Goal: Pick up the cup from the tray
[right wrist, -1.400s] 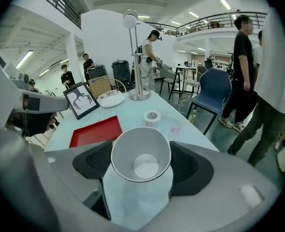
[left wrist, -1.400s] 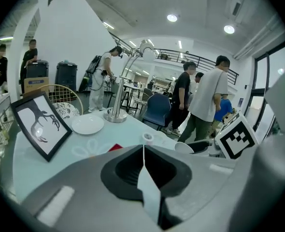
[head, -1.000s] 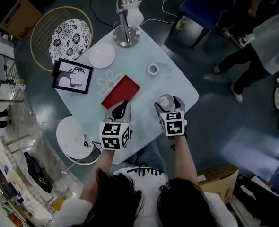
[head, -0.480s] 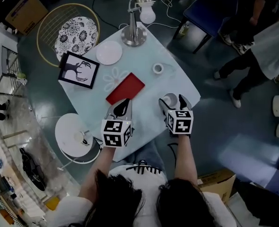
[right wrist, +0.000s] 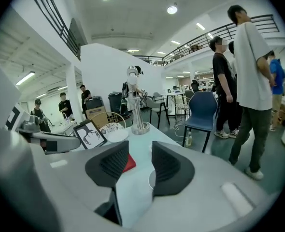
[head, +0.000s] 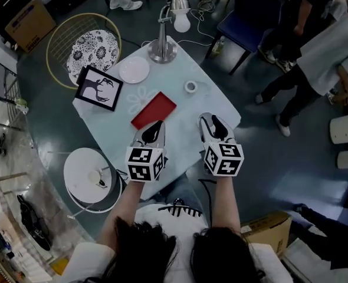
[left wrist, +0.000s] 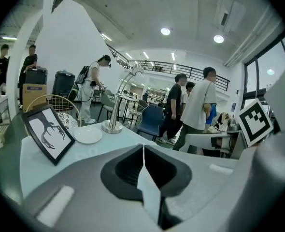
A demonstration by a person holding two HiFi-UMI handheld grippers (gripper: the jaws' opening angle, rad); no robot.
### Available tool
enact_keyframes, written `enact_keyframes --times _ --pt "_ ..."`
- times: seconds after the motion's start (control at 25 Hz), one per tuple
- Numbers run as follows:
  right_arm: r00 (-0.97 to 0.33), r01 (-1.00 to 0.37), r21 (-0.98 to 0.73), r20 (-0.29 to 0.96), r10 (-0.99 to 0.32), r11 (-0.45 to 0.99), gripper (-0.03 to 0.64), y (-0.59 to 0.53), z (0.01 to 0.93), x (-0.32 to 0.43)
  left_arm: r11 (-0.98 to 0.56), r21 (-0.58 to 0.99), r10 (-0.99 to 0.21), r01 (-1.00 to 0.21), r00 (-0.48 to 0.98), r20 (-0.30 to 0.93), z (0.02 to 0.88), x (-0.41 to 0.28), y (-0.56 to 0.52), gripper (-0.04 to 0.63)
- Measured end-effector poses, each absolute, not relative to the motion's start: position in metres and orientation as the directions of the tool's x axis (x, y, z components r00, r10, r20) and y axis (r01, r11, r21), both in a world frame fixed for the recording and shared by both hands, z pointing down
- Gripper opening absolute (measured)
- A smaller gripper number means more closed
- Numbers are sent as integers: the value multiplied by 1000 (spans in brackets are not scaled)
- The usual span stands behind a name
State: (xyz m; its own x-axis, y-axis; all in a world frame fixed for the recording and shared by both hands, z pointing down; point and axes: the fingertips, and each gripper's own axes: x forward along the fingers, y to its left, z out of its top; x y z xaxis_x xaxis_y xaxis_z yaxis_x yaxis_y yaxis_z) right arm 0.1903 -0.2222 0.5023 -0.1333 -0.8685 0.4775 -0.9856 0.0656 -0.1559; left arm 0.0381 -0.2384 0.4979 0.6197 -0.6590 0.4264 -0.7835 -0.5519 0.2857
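A small white cup [head: 190, 86] stands on the pale blue table [head: 180, 152], right of the red tray [head: 154, 109]. My right gripper [head: 212, 122] hovers over the table's right corner. In the right gripper view its jaws [right wrist: 140, 148] stand apart with nothing between them; they have just been closing. Below the gap shows the white rim of a second cup [right wrist: 150, 179], on the table and hidden in the head view. The tray's red edge [right wrist: 129, 163] peeks past the left jaw. My left gripper [head: 153, 128] is shut and empty [left wrist: 142, 148], near the tray's front corner.
A metal desk lamp [head: 162, 46], a white plate [head: 134, 69] and a framed antler picture [head: 97, 87] stand on the table's far part. A round white stool [head: 88, 175] is at the left. People [head: 315, 58] and a blue chair [head: 250, 10] are at the right.
My right gripper has lifted off the cup that stood between its wide jaws, and the jaws have narrowed. That cup no longer shows in the head view. The left gripper has risen a little.
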Motion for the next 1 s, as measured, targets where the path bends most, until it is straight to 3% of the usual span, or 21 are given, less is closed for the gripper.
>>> enact_keyframes --times 0.28,1.0 --pt "-52 -996 -88 421 -905 17 24 -191 470 178 -591 246 -684 -768 639 352 463 22 -211 2" --pt "-43 -997 -79 364 -930 15 23 -127 444 125 -621 221 -697 -752 659 281 430 -11 -152 0"
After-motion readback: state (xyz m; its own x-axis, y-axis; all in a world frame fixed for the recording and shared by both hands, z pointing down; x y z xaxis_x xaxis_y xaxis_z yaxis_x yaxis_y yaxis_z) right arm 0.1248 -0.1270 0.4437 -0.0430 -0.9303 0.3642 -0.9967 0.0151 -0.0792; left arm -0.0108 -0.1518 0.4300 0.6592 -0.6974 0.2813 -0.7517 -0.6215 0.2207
